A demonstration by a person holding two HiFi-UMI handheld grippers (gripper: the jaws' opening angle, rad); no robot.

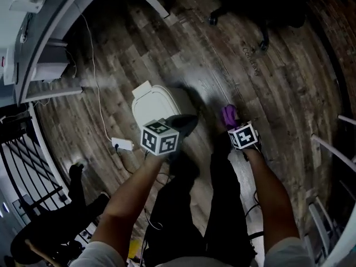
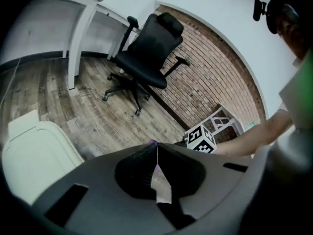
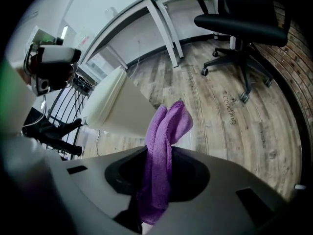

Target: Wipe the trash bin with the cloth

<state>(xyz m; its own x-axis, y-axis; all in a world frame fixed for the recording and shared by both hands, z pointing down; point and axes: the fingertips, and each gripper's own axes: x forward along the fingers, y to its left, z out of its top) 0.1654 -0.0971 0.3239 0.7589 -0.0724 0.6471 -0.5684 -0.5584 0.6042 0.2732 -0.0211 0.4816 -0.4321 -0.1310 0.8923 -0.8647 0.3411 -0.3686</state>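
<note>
A cream-white trash bin (image 1: 154,105) with a closed lid stands on the wood floor; it also fills the lower left of the left gripper view (image 2: 34,158) and shows as a pale cone (image 3: 117,104) in the right gripper view. My right gripper (image 1: 231,122) is shut on a purple cloth (image 3: 164,151), which sticks up out of the jaws (image 1: 228,114), to the right of the bin and apart from it. Over the bin's near right side is my left gripper (image 1: 183,121), its jaws pressed together with nothing between them (image 2: 157,148).
A black office chair (image 2: 146,53) stands ahead on the floor (image 1: 278,77), near a brick wall (image 2: 215,87). A white desk (image 3: 146,18) runs along the far wall. A white cable and adapter (image 1: 122,144) lie left of the bin. Black railings (image 1: 22,166) are at the left.
</note>
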